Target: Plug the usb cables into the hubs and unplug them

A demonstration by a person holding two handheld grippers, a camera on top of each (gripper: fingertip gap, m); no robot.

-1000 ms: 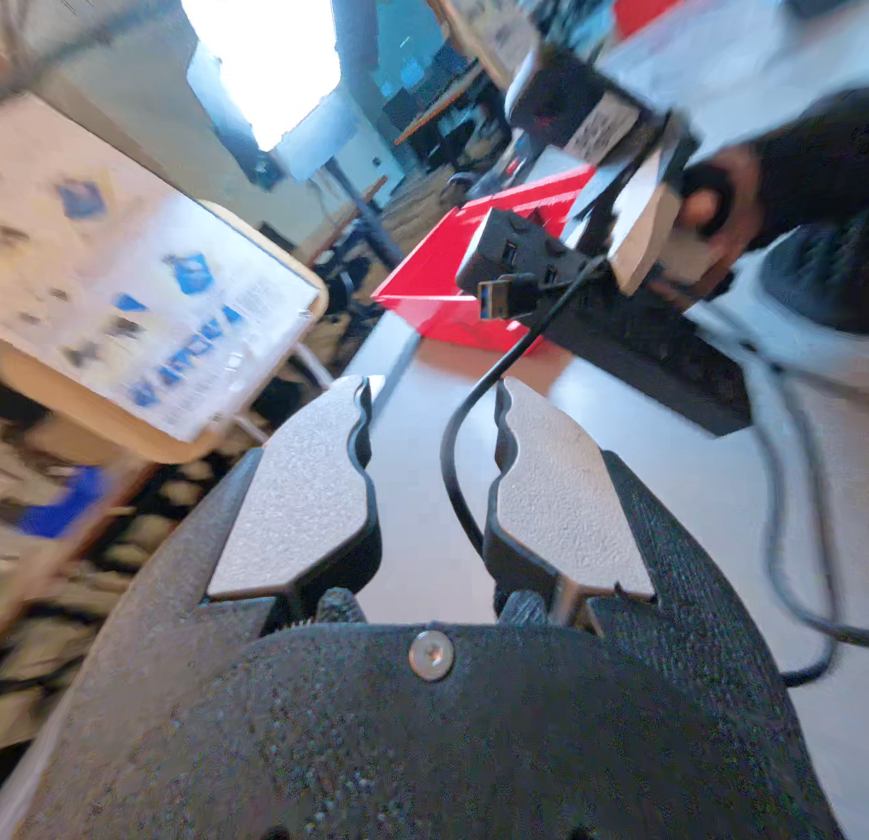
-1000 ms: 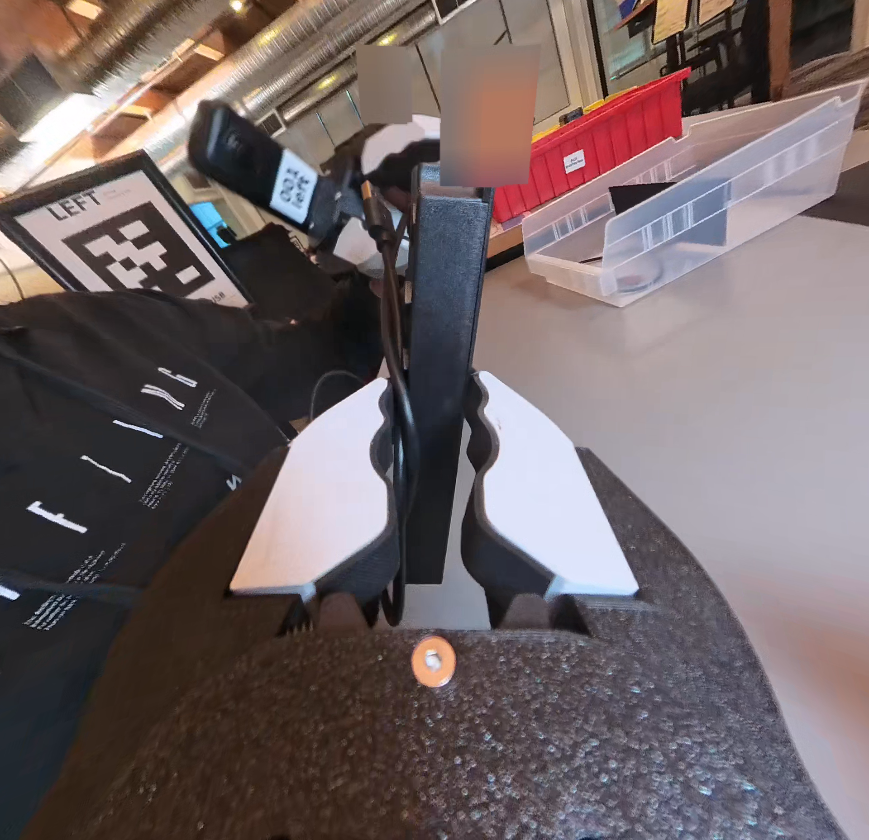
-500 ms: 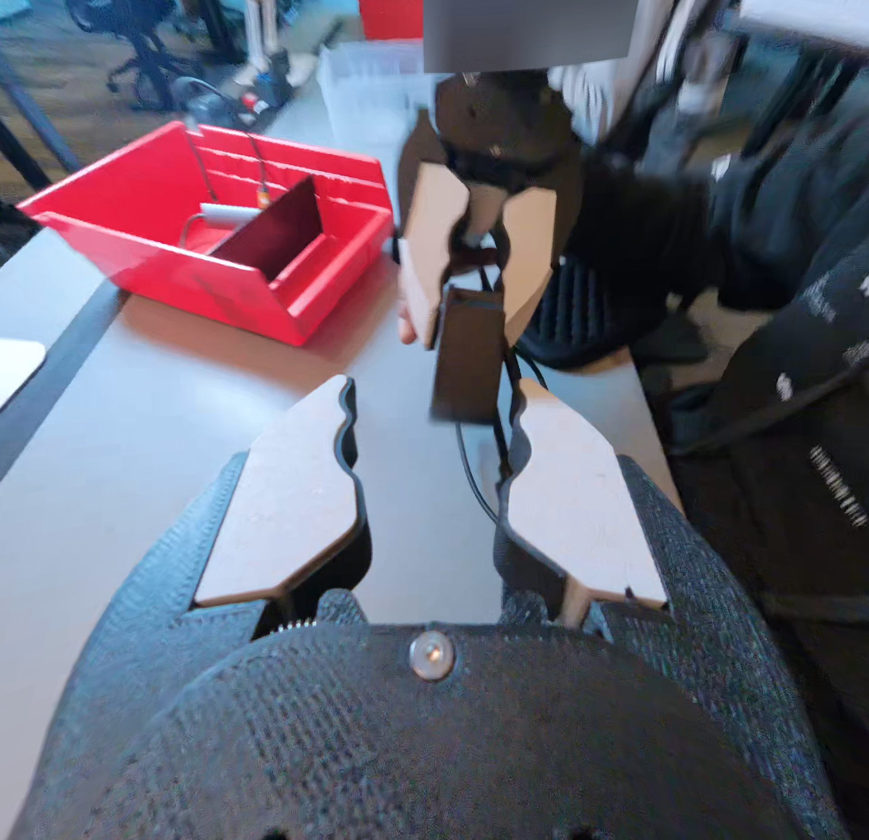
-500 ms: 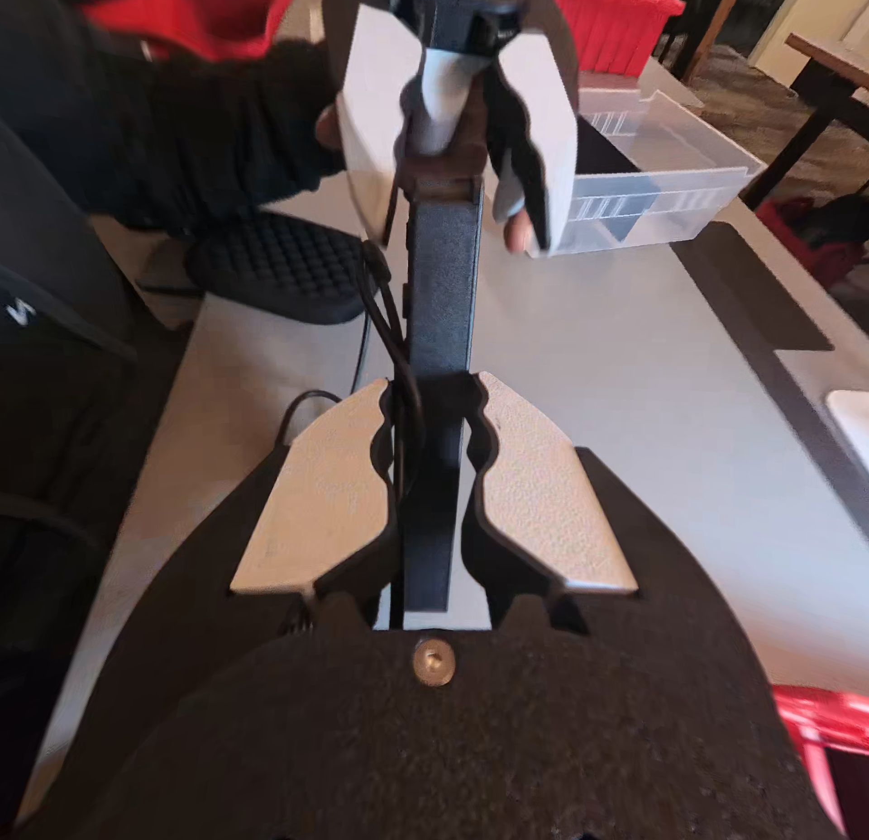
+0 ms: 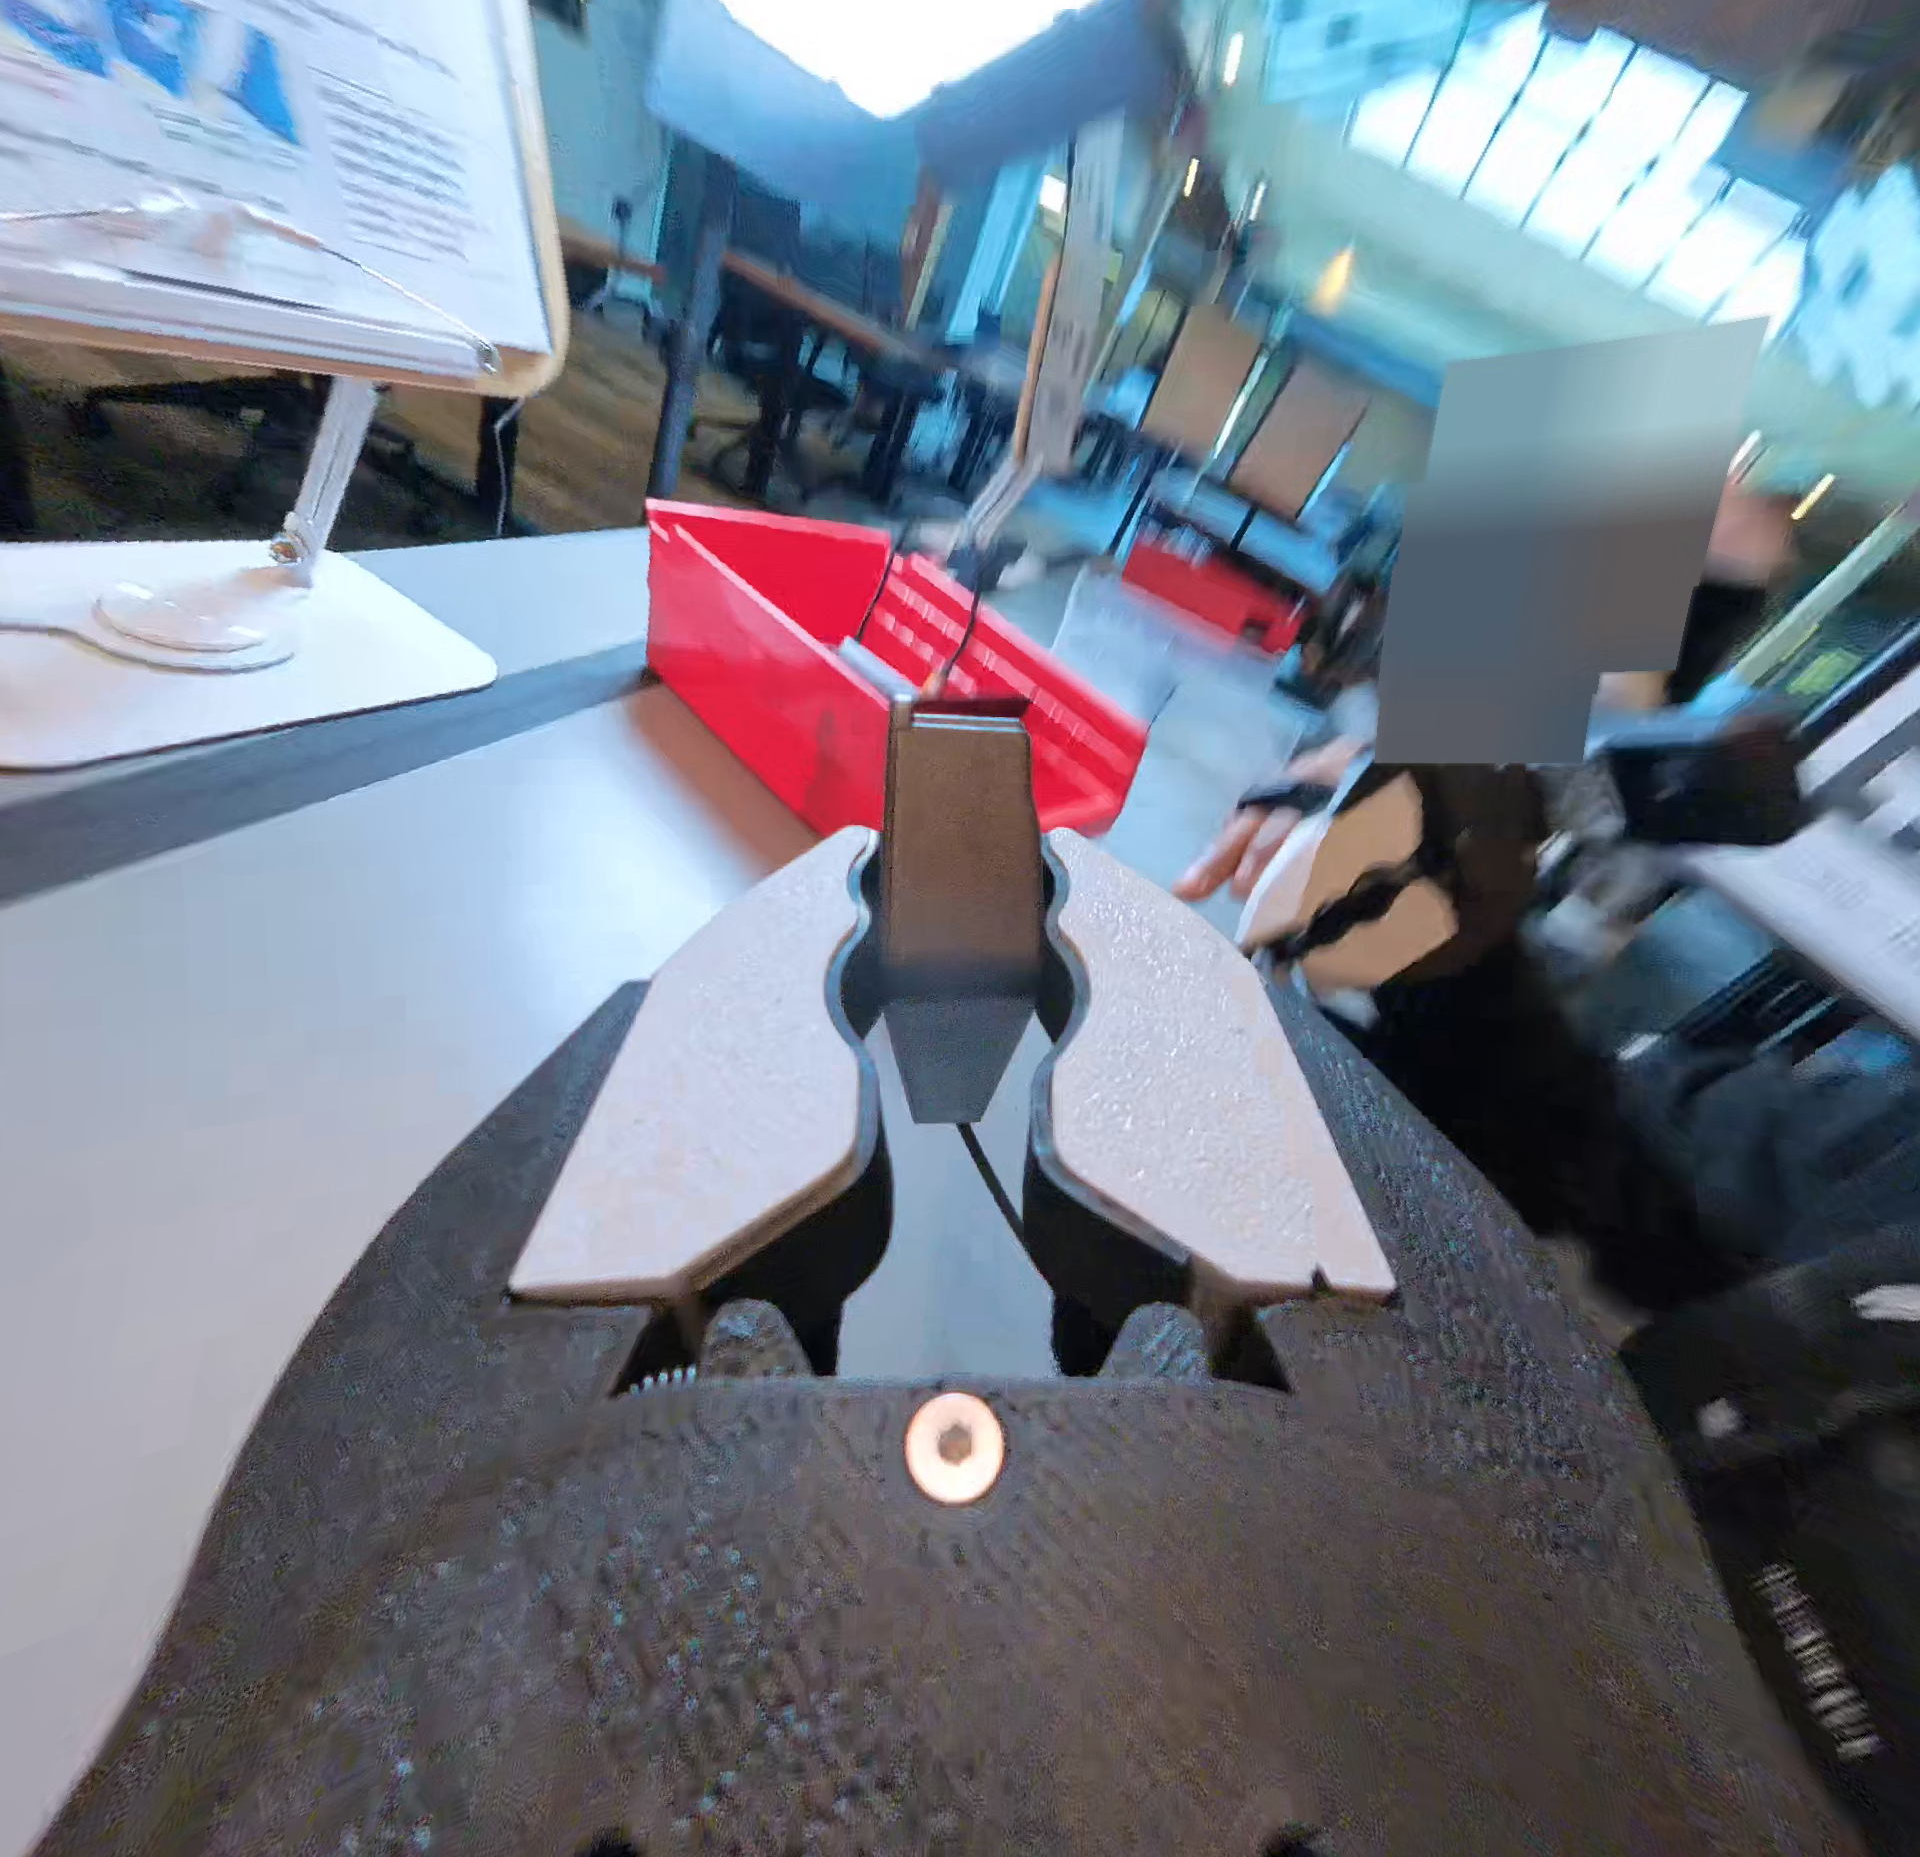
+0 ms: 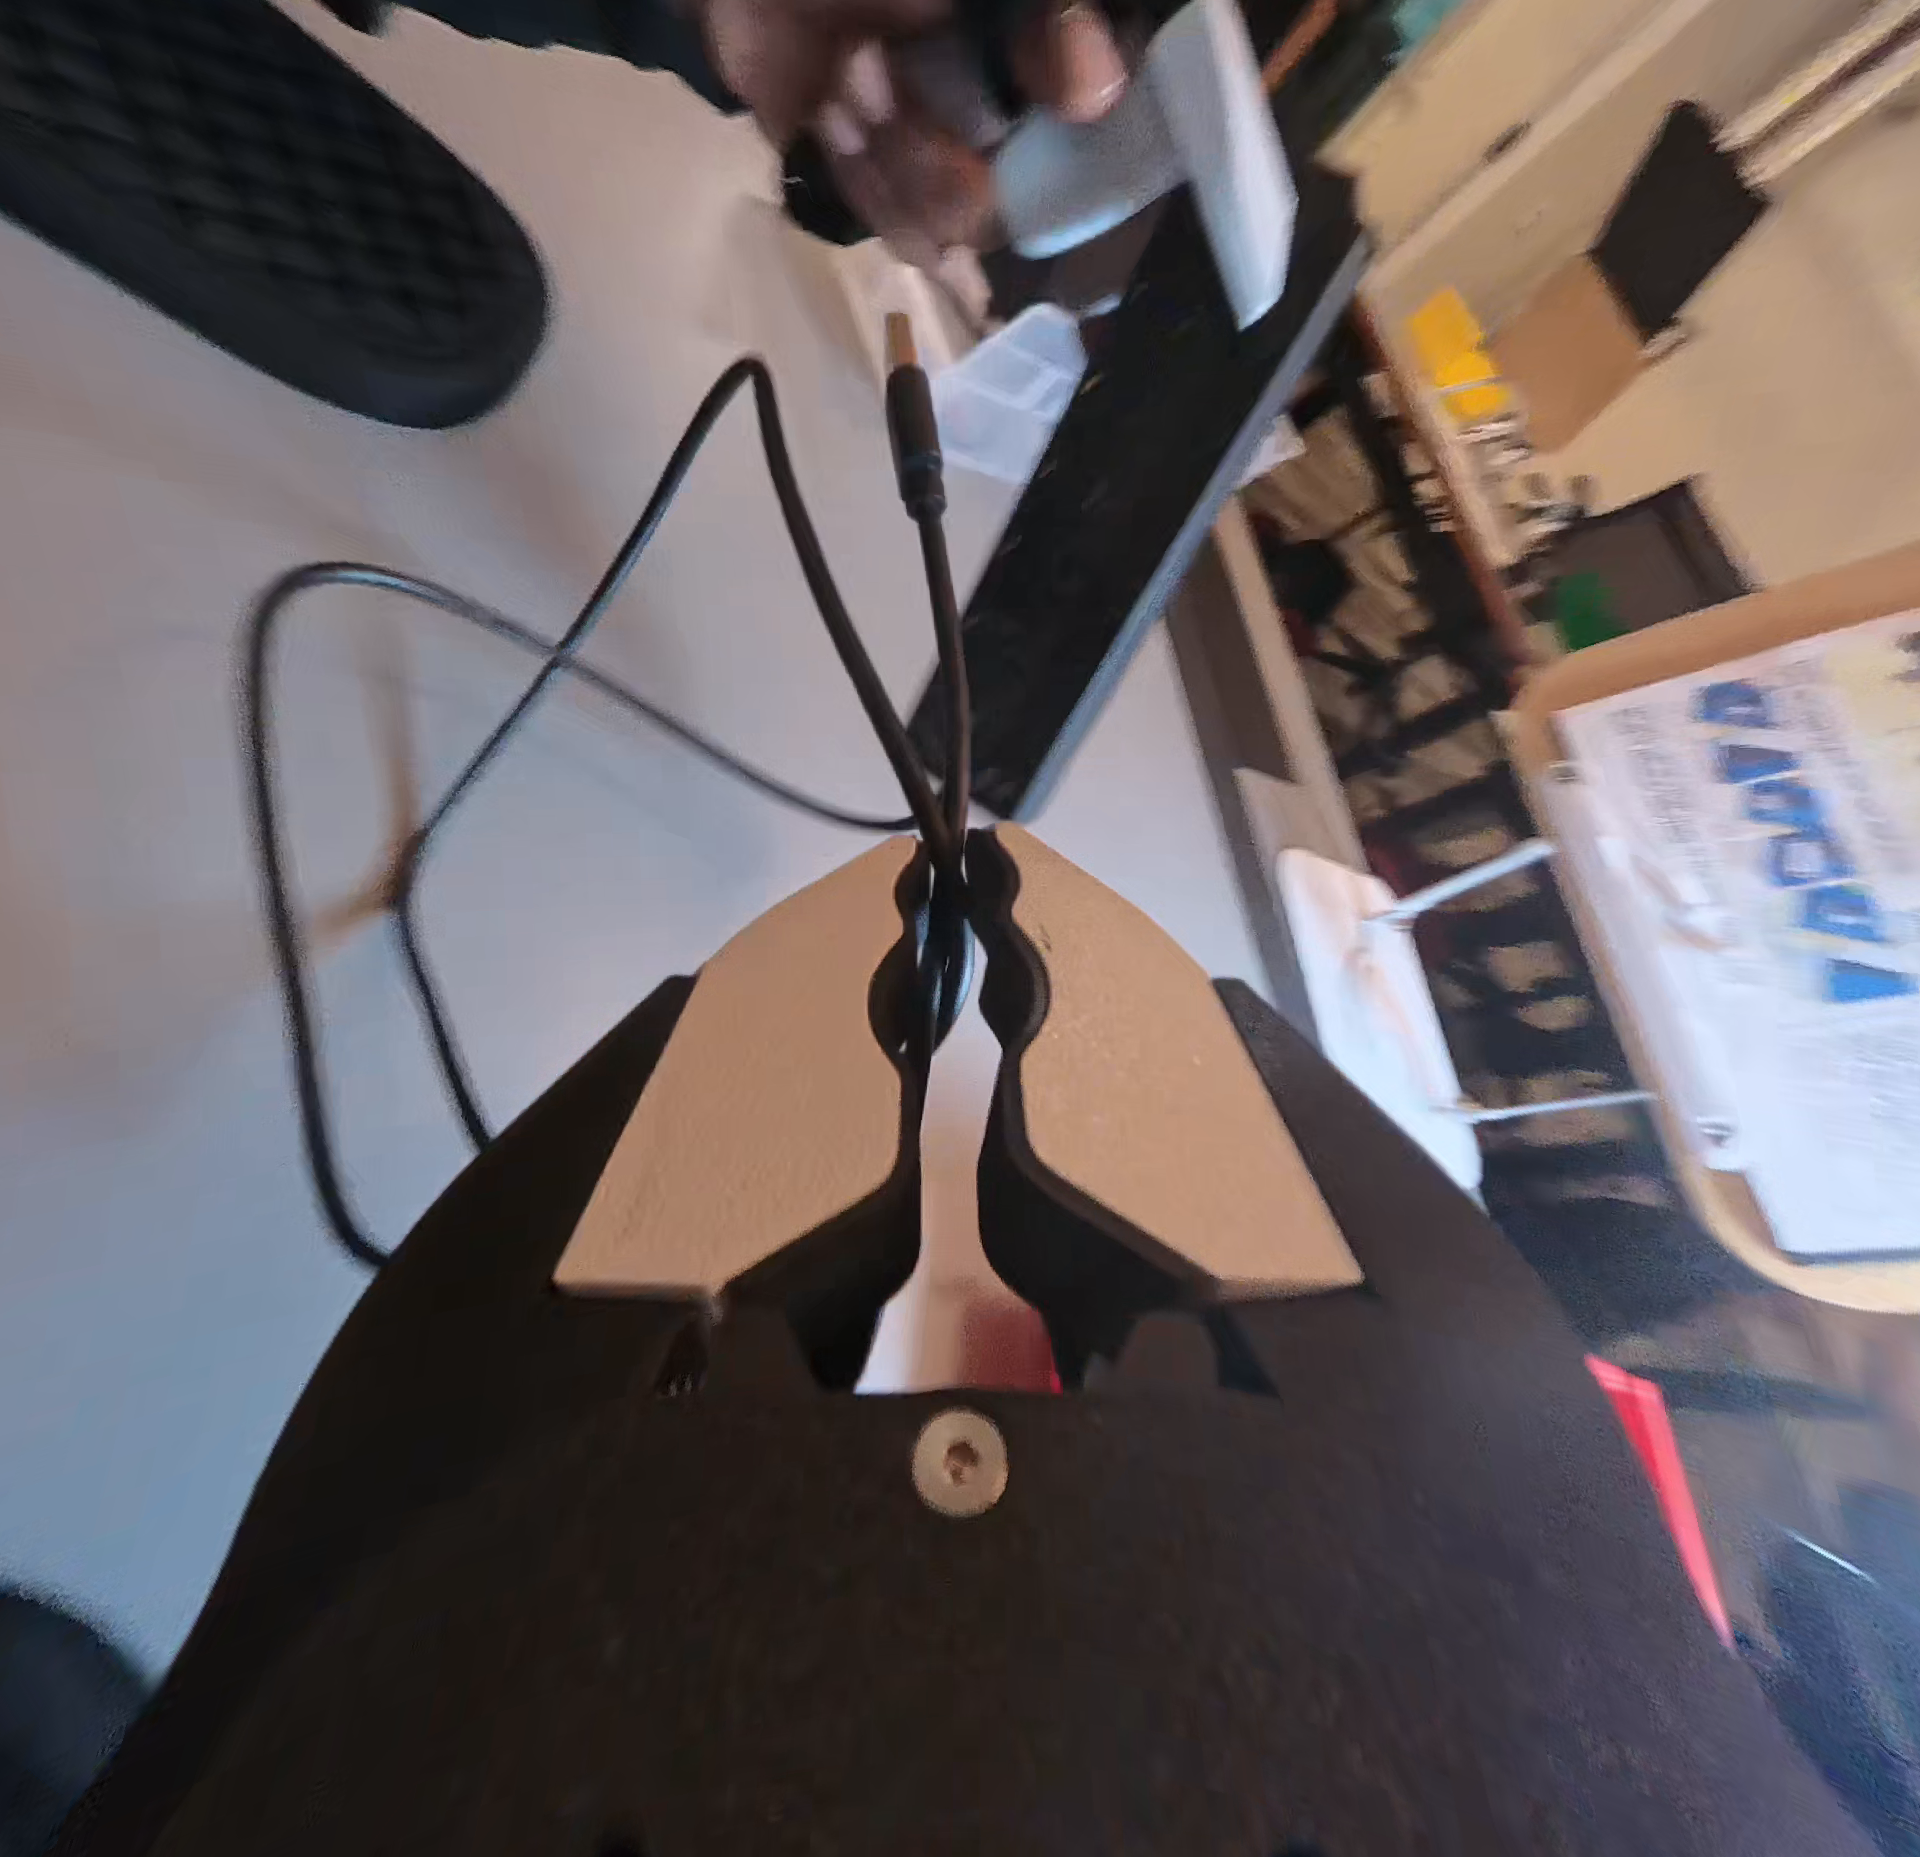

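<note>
Left wrist view: left tool (image 5: pixel 956 877) clamped on the dark hub (image 5: pixel 958 893), held above the pale surface (image 5: pixel 312 976); red bin (image 5: pixel 769 675) behind.

Right wrist view: right tool (image 6: pixel 954 857) pinched shut on the black usb cable (image 6: pixel 935 602); its free plug (image 6: pixel 906 394) points away, slack looping over the surface (image 6: pixel 156 664).

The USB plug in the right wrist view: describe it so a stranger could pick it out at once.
Start at the pale table and find the right gripper, its fingers shut on a doubled black cable. One strand runs straight out past the fingertips and ends in the USB plug, in the air. Unlike the looping cable around it, it is a stiff black sleeve tipped with a small metal end.
</note>
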